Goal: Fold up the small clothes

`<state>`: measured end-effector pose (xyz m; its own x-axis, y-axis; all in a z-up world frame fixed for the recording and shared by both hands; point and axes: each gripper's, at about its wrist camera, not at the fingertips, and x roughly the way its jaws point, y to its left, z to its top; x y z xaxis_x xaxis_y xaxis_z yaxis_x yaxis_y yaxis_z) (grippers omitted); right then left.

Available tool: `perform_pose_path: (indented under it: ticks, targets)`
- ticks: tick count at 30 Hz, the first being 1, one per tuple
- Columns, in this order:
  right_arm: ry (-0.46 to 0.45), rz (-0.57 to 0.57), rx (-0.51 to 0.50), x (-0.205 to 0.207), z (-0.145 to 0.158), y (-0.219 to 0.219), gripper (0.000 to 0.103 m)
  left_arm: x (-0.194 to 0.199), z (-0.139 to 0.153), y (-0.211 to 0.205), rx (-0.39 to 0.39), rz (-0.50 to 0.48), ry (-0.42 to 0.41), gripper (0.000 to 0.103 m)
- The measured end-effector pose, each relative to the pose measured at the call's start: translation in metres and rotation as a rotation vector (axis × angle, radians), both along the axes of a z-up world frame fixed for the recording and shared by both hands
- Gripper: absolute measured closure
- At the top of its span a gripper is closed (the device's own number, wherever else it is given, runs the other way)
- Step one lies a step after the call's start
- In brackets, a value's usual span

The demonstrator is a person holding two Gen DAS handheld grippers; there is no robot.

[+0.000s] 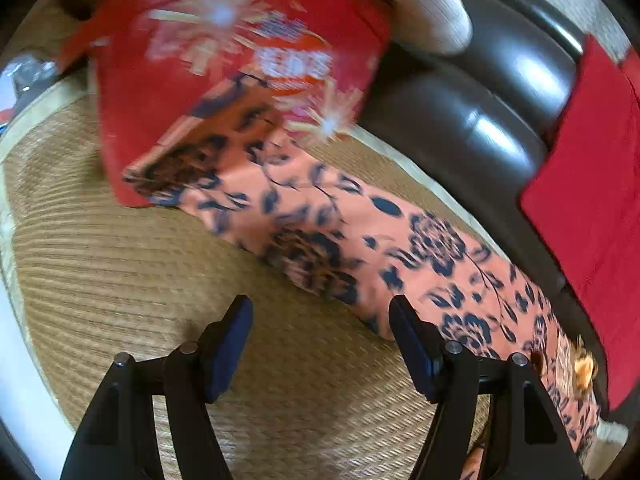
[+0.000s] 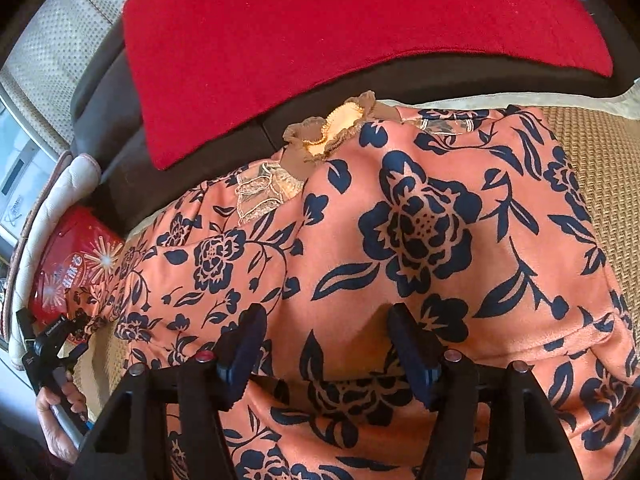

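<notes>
The floral garment (image 2: 420,240) is looking like soft matt suede-ish cloth, lace trim (image 2: 260,192) is showing sheer. Woven mat (image 1: 120,260) is looking rough, sofa (image 1: 500,100) is shining like glossy leather, red cloth (image 2: 320,40) is looking felty.

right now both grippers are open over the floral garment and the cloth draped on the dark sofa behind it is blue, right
Not quite: the cloth draped on the dark sofa is red, not blue, as the right wrist view shows plainly. The rest holds: the left gripper and right gripper are both open at the floral garment.
</notes>
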<state>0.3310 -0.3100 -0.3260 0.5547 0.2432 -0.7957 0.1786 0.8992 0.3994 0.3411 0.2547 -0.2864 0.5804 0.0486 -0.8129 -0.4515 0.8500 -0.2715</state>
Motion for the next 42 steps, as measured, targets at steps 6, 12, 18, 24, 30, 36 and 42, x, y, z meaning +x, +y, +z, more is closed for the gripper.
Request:
perform_pose_path:
  ticks: [6,12,18,24,30,36,42]
  targets:
    - [-0.005,0.001,0.011,-0.002,0.004,-0.003,0.035,0.013,-0.015,0.011,-0.144,0.054,-0.015,0.032]
    - [-0.011,0.009,0.019,-0.003,0.004,-0.004,0.035,0.033,-0.027,0.034,-0.274,0.116,-0.046,0.071]
    - [-0.019,0.027,0.007,-0.005,0.004,-0.003,0.035,0.045,-0.026,0.028,-0.257,0.122,-0.088,0.094]
    - [-0.014,0.015,0.048,-0.004,0.005,-0.009,0.035,0.043,0.025,-0.014,-0.114,0.01,-0.228,0.094]
    - [-0.017,-0.061,0.191,-0.01,0.006,-0.035,0.036,0.029,0.091,-0.12,0.051,-0.247,-0.376,0.094]
    - [-0.088,-0.161,0.244,-0.026,0.017,-0.07,0.036,-0.004,0.093,-0.28,0.122,-0.636,-0.399,0.094]
    - [-0.177,-0.299,0.252,-0.046,0.034,-0.117,0.036,-0.032,0.017,-0.401,0.227,-0.977,-0.105,0.088]
